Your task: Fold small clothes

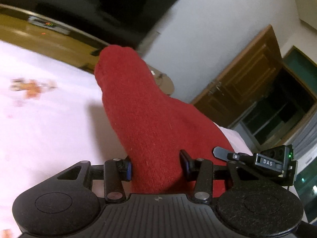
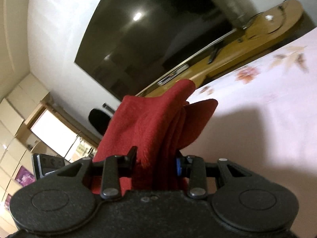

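— While both tools are off the bed, what's on the left side?

— The left gripper (image 1: pixel 157 167) has its jaws closed to a middling width on a red knitted garment (image 1: pixel 138 109), thick wool by the look of it. The cloth fills the gap between the blue-edged pads and rises ahead of the camera in a tall rounded hump. Behind and below it lies the white floral bedsheet (image 1: pixel 49 129), which is what carries the work here; the garment looks lifted clear of it, throwing a shadow on the sheet just beside the hump.

— And further right?

— The right gripper (image 2: pixel 157 159) is clamped on the same red garment (image 2: pixel 150 123), somewhat narrower. Several layers are bunched between its pads, and a loose flap hangs out toward the sheet (image 2: pixel 267 129) on the right. A fringed or frayed edge shows beside the left finger.

— How far along is the fold?

— I'd judge it mid-fold. The layers stacked in the right grip suggest at least one doubling is already in the cloth, but nothing is laid flat yet. What's left is bringing it down onto the bed, squaring the edges and letting go. I can't tell what kind of garment it is.

— Any baskets or bins?

— None I can see. Beyond the bed's far edge there's a wooden TV bench (image 2: pixel 247 39) under a dark television (image 2: pixel 148 29), and on the left view a wooden door (image 1: pixel 247 75).
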{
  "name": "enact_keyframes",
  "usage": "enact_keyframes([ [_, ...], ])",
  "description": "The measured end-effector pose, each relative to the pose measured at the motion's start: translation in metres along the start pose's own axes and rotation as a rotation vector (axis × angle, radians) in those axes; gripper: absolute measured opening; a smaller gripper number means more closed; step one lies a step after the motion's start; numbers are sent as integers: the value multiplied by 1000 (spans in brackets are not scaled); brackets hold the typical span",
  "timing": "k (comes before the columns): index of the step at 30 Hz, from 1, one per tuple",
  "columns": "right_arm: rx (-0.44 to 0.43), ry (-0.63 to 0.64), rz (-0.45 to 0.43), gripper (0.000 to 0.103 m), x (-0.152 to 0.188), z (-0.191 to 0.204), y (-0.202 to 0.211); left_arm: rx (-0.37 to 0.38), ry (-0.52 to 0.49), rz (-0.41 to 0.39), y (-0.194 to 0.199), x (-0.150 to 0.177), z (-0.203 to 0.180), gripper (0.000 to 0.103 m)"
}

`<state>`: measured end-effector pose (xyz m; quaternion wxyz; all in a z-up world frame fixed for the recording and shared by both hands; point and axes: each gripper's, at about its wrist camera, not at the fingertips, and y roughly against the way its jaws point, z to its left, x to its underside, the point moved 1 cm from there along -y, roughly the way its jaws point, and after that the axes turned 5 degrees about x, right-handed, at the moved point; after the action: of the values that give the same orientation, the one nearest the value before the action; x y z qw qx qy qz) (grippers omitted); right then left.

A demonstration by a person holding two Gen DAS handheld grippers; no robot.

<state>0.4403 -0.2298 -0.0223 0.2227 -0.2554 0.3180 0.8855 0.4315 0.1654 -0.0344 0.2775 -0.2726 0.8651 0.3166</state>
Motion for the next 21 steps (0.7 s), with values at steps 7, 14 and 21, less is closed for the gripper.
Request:
enact_keyframes([
  [7, -48, -29, 83, 35, 32, 40, -78, -95, 65, -3, 66, 10, 72, 45],
  [14, 66, -52, 213, 43, 69, 37, -163, -219, 152, -29, 91, 47, 146, 63],
  [21, 103, -40, 192, 48, 64, 38, -157, -366, 34, -51, 94, 39, 115, 72],
])
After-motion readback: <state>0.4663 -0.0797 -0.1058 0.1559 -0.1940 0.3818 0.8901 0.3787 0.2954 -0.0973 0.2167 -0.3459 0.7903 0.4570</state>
